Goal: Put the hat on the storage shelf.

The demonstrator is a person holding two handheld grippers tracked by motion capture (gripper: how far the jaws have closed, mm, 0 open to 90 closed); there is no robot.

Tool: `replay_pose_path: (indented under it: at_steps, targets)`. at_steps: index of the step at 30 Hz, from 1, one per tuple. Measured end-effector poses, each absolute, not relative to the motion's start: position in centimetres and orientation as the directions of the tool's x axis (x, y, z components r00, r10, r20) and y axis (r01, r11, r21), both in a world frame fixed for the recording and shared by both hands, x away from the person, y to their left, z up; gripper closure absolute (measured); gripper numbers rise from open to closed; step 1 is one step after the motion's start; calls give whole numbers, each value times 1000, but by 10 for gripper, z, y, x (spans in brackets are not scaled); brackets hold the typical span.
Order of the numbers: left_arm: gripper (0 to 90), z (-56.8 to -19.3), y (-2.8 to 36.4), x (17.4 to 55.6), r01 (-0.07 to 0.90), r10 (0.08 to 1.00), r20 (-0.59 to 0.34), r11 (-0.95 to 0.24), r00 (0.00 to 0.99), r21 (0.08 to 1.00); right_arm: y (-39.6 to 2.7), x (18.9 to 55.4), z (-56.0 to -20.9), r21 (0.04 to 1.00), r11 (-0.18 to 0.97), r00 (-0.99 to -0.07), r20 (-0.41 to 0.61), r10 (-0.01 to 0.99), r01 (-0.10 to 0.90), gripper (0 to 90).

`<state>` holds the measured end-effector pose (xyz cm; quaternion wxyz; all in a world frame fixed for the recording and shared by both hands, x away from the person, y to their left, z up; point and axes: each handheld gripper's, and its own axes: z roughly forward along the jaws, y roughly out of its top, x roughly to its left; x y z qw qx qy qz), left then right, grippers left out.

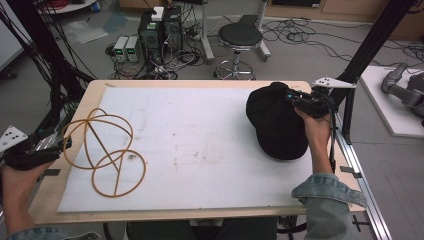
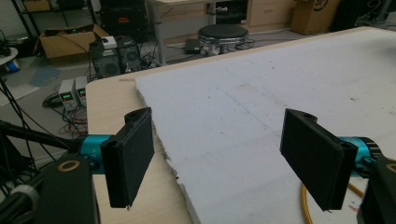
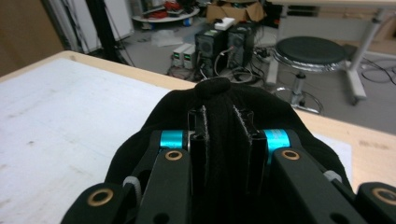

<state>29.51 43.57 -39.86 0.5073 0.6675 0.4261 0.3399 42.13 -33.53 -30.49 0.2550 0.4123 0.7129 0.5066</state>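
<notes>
Right gripper (image 3: 224,135) pinches a fold of the black cap (image 1: 275,122) tight between its jaws, at the right side of the white mat (image 1: 200,145). Left gripper (image 2: 224,158) hangs at the table's left edge, jaws wide apart around nothing, beside the yellow wire frame (image 1: 107,150). Beyond the table stands a black stool (image 1: 240,37).

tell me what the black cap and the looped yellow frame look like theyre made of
Black cap: soft matte fabric, probably cotton twill; a fold of it bunches between the right tool's pads, with fuzzy edges.
Looped yellow frame: thin stiff hoops, smooth and evenly coloured; it could be coated wire or plastic, hard to tell.
</notes>
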Motion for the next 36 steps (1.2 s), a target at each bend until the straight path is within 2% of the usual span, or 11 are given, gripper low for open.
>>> replay_pose_path:
  at_steps: [23, 36]
  targets:
    - [263, -399, 440, 292, 220, 917, 13, -109, 399, 969, -302, 424, -249, 960, 226, -693, -49, 719, 166, 786]
    - [263, -399, 444, 289, 212, 919, 6, -97, 394, 973, -257, 432, -213, 965, 254, -777, -108, 621, 69, 786]
